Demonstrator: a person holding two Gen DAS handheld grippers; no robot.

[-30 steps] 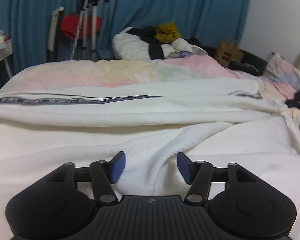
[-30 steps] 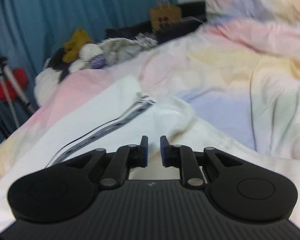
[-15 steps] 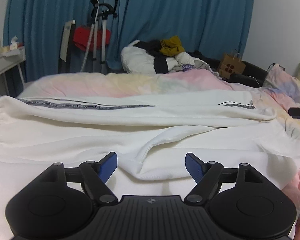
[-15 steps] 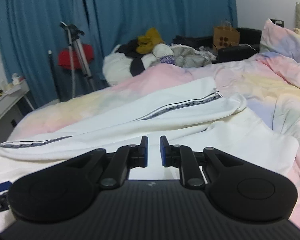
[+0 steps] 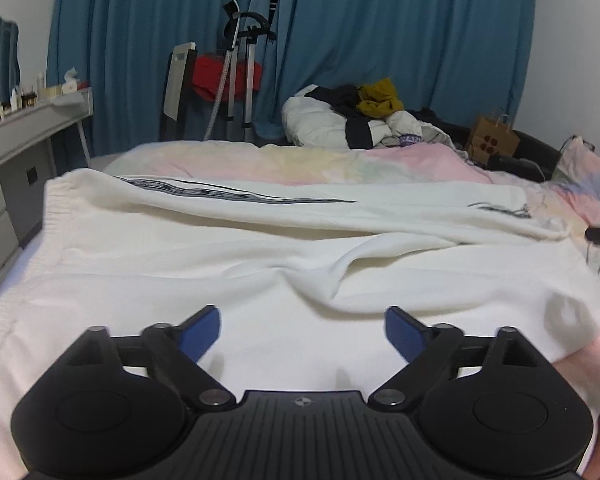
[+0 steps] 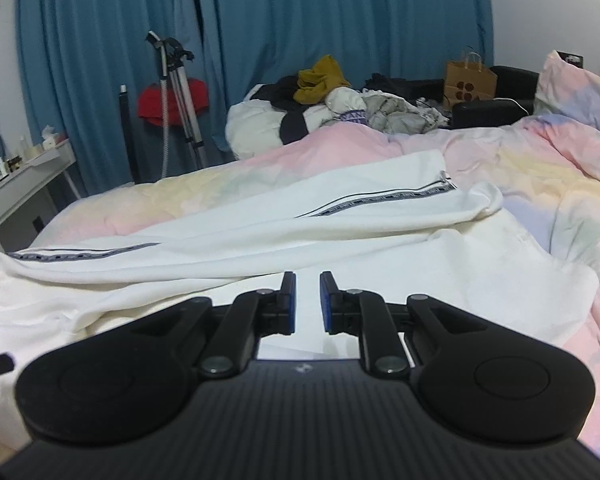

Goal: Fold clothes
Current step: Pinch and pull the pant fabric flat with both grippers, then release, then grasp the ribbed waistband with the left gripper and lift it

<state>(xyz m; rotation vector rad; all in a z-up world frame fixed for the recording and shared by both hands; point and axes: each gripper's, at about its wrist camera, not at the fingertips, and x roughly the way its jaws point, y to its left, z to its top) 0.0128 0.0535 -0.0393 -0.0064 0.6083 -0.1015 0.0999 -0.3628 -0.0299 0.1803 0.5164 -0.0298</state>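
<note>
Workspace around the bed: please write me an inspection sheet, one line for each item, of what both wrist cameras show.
Surface: bed with pastel duvet, rumpled at the right.
Job's things: white track pants lying flat, one leg folded across; dark side stripe facing up.
Clutter: clothes pile beyond the bed; brown paper bag.
Grippers: left gripper wide open, empty, above the pants; right gripper nearly closed with a narrow gap, holding nothing.
Cables: thin cable by the black box near the bag.
Surroundings: blue curtains; garment steamer stand; grey desk with small bottles.
</note>
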